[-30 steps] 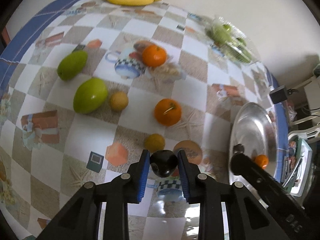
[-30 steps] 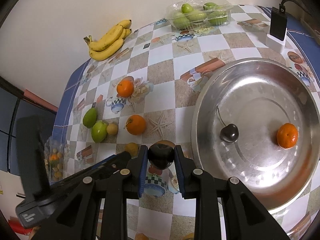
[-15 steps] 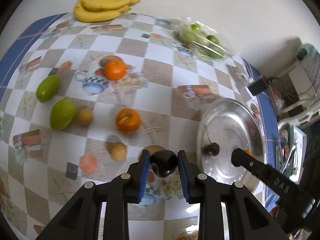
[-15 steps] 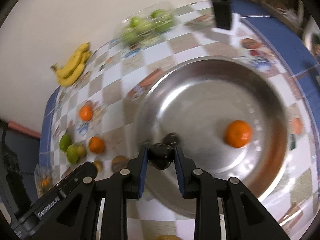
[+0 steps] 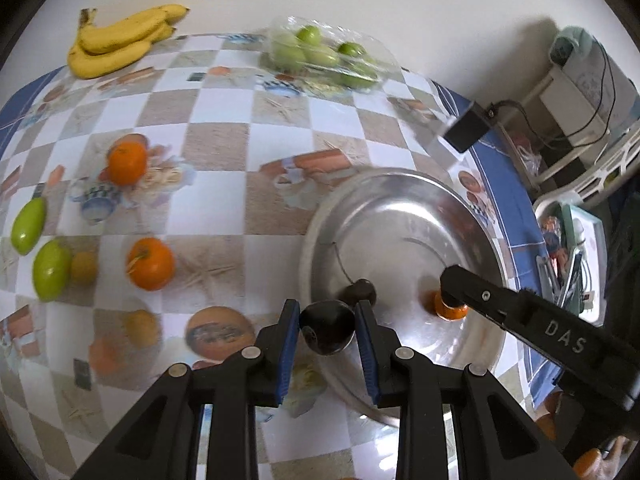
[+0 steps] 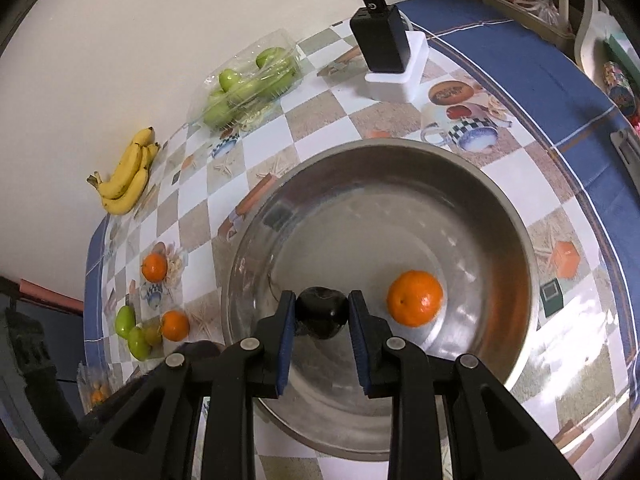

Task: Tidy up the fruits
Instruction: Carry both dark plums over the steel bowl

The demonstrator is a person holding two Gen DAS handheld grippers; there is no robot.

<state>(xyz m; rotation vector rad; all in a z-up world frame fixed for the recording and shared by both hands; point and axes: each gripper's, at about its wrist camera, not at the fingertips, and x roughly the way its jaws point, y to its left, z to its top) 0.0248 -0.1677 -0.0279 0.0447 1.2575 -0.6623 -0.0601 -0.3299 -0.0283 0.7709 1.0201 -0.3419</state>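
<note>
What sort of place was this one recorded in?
Probably a home kitchen or dining table: a printed checkered tablecloth, bananas against the wall, a steel bowl for the fruit, a charger.

Checkered table (image 5: 216, 144): bananas (image 5: 120, 40), steel bowl (image 6: 516, 216).

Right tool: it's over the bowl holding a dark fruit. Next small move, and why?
Probably open the right tool and let its dark fruit drop into the metal bowl. The fruit already sits inside the rim, low over the bowl floor, beside the orange that lies there. The left tool also grips a dark fruit near the rim, so it could follow.
</note>
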